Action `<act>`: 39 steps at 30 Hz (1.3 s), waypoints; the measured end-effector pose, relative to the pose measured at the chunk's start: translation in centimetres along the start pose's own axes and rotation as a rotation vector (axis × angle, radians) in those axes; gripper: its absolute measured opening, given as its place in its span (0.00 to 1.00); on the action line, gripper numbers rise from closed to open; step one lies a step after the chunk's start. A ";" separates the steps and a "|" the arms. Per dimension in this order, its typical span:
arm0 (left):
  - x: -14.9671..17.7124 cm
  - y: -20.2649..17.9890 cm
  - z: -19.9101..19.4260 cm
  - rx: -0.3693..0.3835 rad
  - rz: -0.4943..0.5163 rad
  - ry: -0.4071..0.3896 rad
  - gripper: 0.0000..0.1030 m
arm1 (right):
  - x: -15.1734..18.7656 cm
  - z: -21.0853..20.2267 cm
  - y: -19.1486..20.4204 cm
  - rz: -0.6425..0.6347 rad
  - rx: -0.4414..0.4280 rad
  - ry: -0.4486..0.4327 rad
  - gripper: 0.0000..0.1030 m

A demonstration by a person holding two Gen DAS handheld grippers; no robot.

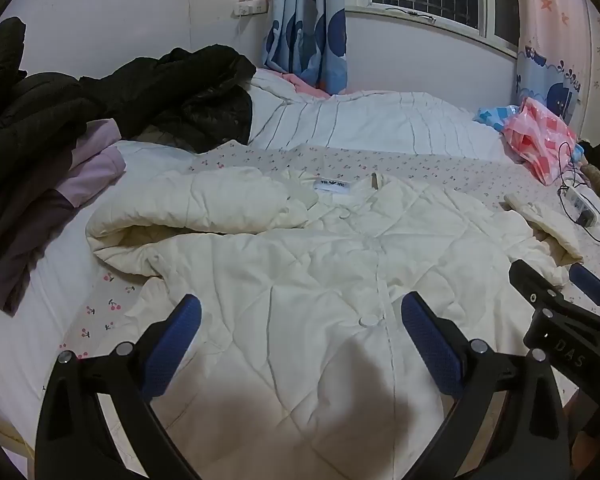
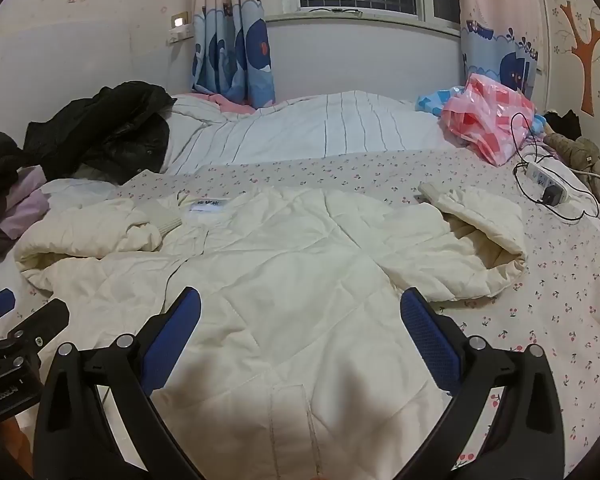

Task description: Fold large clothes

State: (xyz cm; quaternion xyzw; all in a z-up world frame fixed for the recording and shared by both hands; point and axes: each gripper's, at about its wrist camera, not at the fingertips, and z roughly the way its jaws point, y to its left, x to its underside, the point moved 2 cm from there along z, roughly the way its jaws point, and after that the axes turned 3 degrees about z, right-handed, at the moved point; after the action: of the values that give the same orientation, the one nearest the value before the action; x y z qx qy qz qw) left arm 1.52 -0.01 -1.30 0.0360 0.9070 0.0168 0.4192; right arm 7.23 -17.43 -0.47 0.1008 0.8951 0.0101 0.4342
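Cream quilted jacket (image 1: 300,264) spread front-up on a cherry-print bed (image 2: 540,280), both my grippers hovering over its hem.

Padded and soft, it looks light but bulky and a little slick, so I judge it will slump rather than hold a crease; the hem corners or the sleeve (image 2: 480,220) cuff seem the surest places to pinch. My left gripper (image 1: 300,320) and right gripper (image 2: 300,320) both stand fully wide, holding nothing, pads clear of the fabric. Dark coats (image 1: 204,92) lie heaped at the far left.
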 end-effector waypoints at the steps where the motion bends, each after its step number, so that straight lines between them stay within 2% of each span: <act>1: 0.0 0.0 0.0 0.001 -0.001 0.004 0.93 | 0.0 0.0 0.0 0.001 0.000 -0.001 0.94; 33: 0.3 -0.1 0.7 -0.008 -0.004 0.023 0.93 | 0.2 0.0 0.3 -0.006 0.004 0.001 0.94; 39: 0.4 -0.6 0.7 -0.040 0.043 0.019 0.93 | 0.3 0.1 0.4 -0.006 0.005 0.000 0.94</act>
State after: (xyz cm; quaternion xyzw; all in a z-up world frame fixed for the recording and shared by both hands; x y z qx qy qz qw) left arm 1.77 -0.61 -2.14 0.0471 0.9095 0.0445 0.4106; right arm 7.22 -17.01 -0.70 0.0991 0.8955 0.0065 0.4339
